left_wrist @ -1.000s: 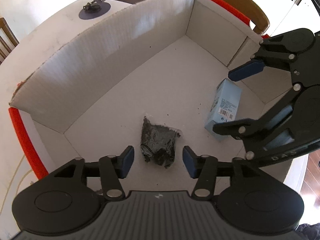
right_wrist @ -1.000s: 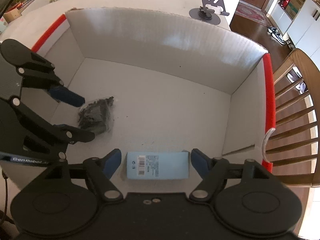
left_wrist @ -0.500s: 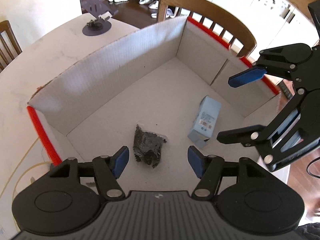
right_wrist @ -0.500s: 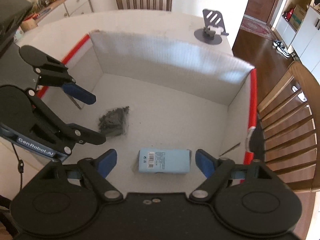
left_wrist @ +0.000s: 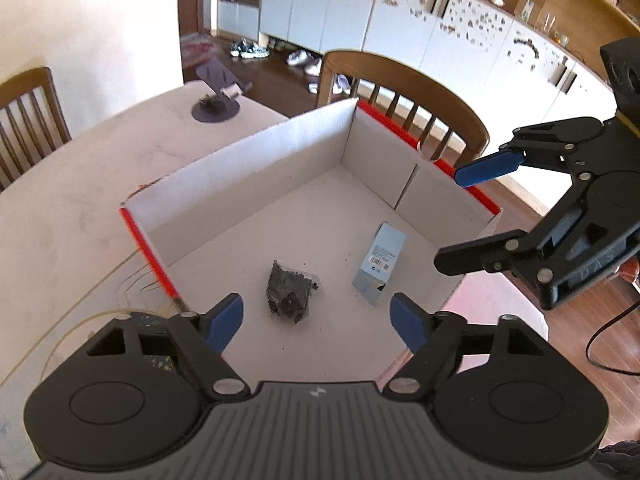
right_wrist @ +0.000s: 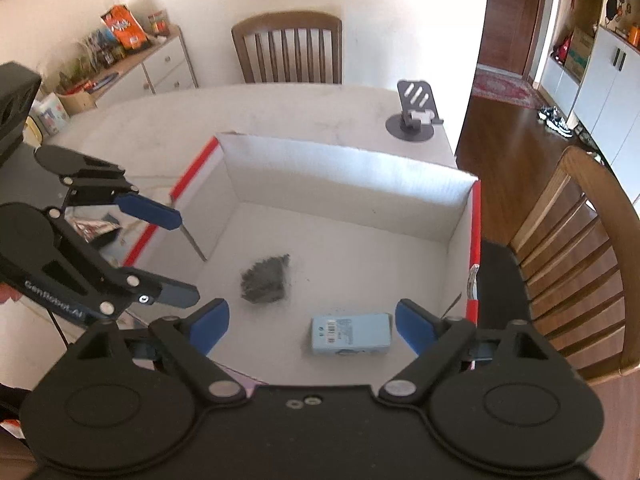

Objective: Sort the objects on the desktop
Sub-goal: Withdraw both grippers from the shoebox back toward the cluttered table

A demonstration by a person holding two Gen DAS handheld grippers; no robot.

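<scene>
Both grippers hang above the near edge of the cardboard box [left_wrist: 256, 168], jaws spread wide and empty. The left gripper [left_wrist: 316, 320] has the dark crumpled packet [left_wrist: 289, 294] straight ahead and below; the right gripper [right_wrist: 312, 322] looks down on the pale blue carton [right_wrist: 350, 334], its long axis running across the jaws. Both lie on the box floor, apart. Beyond, a phone stand [right_wrist: 414, 114] sits on the table [left_wrist: 60, 200].
</scene>
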